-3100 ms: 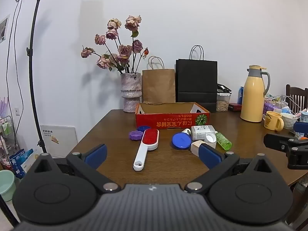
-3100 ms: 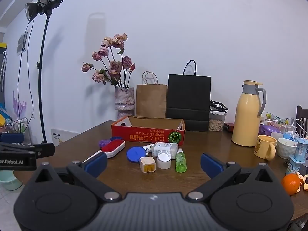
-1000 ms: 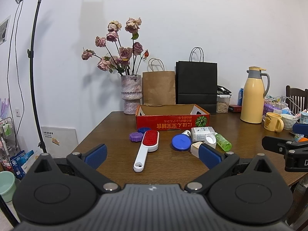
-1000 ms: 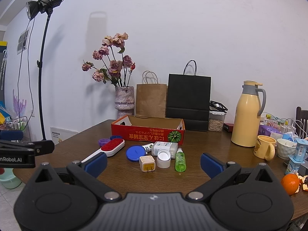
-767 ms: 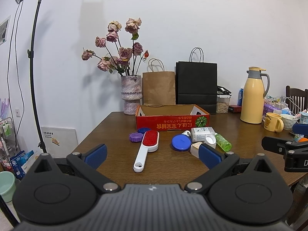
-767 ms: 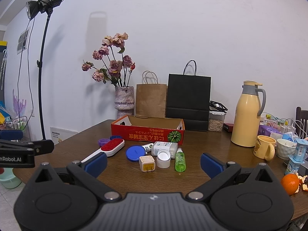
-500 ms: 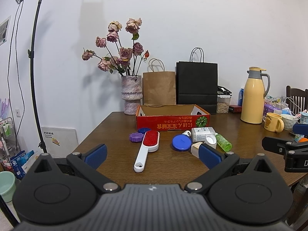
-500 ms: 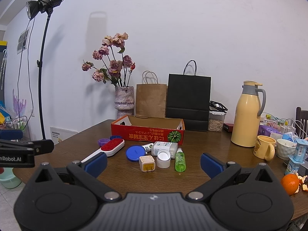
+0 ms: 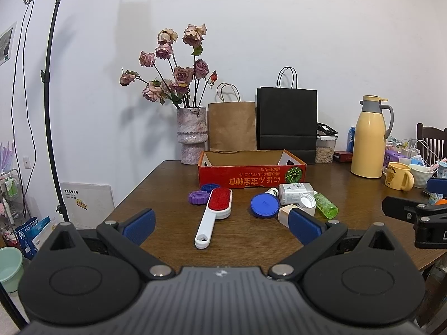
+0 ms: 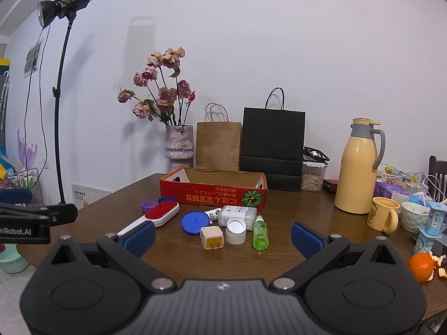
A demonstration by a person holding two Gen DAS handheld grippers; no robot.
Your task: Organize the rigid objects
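An open red cardboard box (image 9: pixel 251 178) (image 10: pixel 212 194) stands mid-table. In front of it lie a red-and-white lint brush (image 9: pixel 215 209) (image 10: pixel 156 216), purple (image 9: pixel 199 196) and blue small caps, a blue lid (image 9: pixel 264 205) (image 10: pixel 194 221), a white bottle (image 9: pixel 294 192) (image 10: pixel 237 215), a white cap (image 10: pixel 236 230), a green bottle (image 9: pixel 325 208) (image 10: pixel 260 236) and a white charger plug (image 10: pixel 211 237). My left gripper (image 9: pixel 222 227) is open and empty, short of the brush handle. My right gripper (image 10: pixel 222 237) is open and empty, short of the plug.
A flower vase (image 9: pixel 192 139), brown and black paper bags (image 9: pixel 286 122), a yellow thermos (image 10: pixel 359 167), a yellow mug (image 10: pixel 384 219), cups, cartons and an orange (image 10: pixel 421 268) crowd the back and right. A light stand (image 9: pixel 53 111) is left of the table.
Almost nothing has changed; the left view has drifted very slightly. Both grippers stay open and the objects have not moved.
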